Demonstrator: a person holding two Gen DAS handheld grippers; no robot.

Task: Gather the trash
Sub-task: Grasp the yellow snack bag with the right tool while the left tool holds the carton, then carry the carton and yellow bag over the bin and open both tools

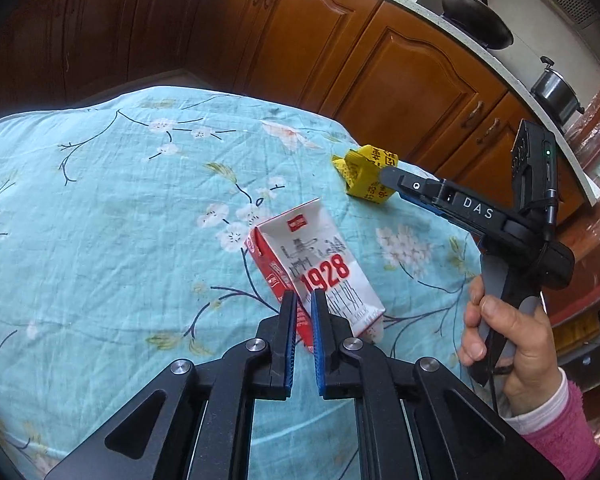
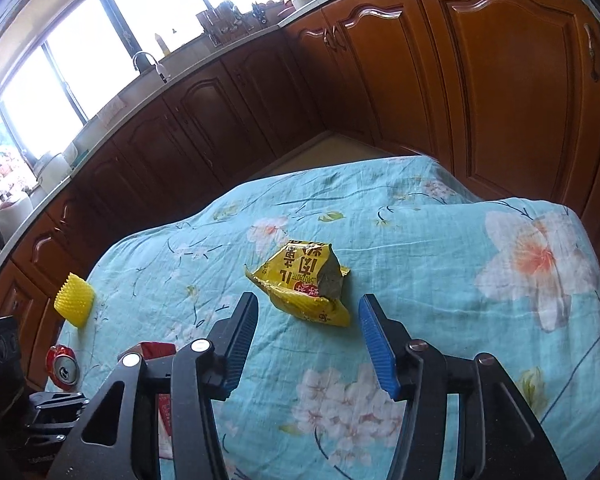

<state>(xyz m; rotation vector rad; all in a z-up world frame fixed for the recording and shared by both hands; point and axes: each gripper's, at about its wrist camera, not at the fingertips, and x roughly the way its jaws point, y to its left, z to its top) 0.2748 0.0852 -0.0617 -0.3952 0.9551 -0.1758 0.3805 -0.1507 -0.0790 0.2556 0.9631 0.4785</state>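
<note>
So right now I've got two bits of trash lined up, one per hand, both sitting on the blue floral tablecloth [image 2: 440, 248]. My right gripper [image 2: 309, 312] is spread wide with nothing in it, and the crumpled yellow snack wrapper [image 2: 300, 280] lies dead ahead of it, just beyond the tips and pretty much centred in the gap. Its long side runs across the opening, roughly left to right, so I reckon a straight push forward and slightly down puts a pad on each end of it. It's a floppy thing, so I'd guess it squashes rather than slides.

The left gripper [image 1: 302, 300] is the trickier one. Its jaws are nearly together, only a narrow slot between the pads, and they're empty. The red and white milk carton [image 1: 320, 268] lies on its side right past the tips, maybe touching them, I can't tell. Its long axis runs away from me and a bit to the left, with the pointed top at the far end. The near end looks wider than that slot, so I figure I'd have to open up before going in.

Also on the cloth off to the left in the right wrist view: a yellow ridged cup thing [image 2: 74, 300] near the edge and a red can [image 2: 63, 367]. Left hand's closer to those, I think
</note>
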